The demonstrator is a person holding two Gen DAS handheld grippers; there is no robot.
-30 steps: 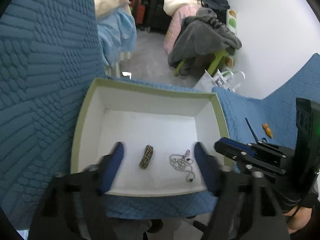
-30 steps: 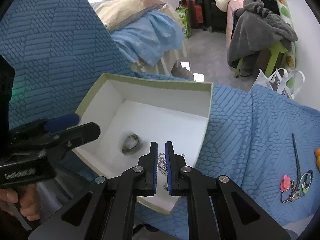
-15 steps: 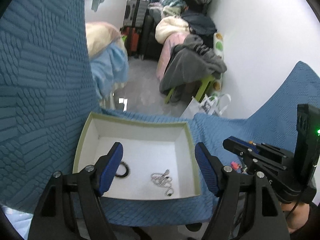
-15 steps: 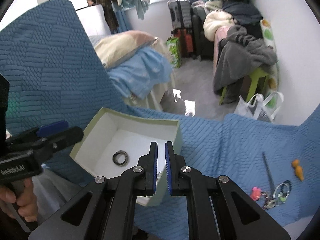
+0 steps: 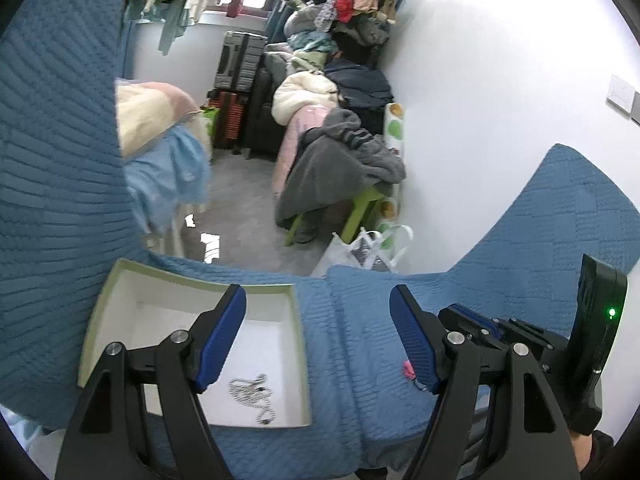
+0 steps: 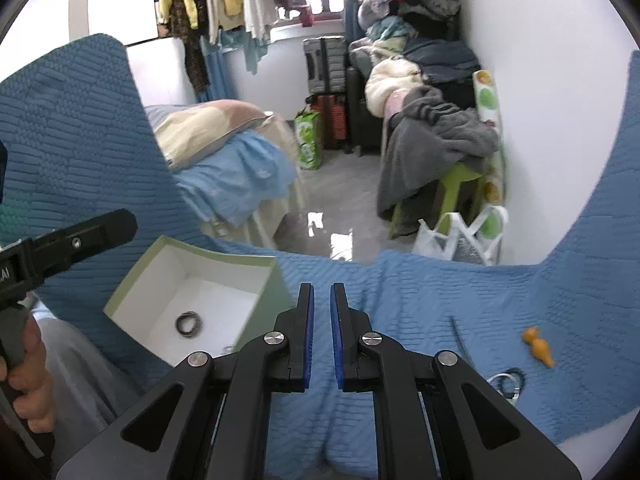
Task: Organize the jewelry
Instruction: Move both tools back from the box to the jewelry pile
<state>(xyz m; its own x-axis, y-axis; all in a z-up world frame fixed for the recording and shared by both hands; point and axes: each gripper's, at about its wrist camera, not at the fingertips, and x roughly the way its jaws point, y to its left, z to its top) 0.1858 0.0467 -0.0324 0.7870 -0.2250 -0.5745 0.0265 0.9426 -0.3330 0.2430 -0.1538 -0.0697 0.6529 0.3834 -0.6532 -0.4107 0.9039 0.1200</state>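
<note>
On the blue quilted fabric surface (image 5: pixel 360 340), the left wrist view shows a shallow pale-green cardboard box with a white inside (image 5: pixel 298 344) at lower left. A silver beaded chain (image 5: pixel 254 394) lies bunched on the box floor near its front wall. The left gripper (image 5: pixel 318 336) hangs above the box's right edge with its blue-padded fingers (image 5: pixel 222 334) spread wide and nothing between them. A small pink trinket (image 5: pixel 408 370) rests on the fabric just beside the right-hand finger. The right gripper's black body shows at the far right.

From the right wrist view, the right gripper (image 6: pixel 322 334) has its fingers closed almost together, holding nothing, above bare fabric to the right of the box (image 6: pixel 264 300). A dark patterned ring-shaped band (image 6: pixel 189 323) lies flat inside the box. Farther right on the fabric sit a small orange piece (image 6: pixel 538 346), a thin dark stick (image 6: pixel 458 338) and a cluster of hoops (image 6: pixel 508 382), all well apart from the box.
</note>
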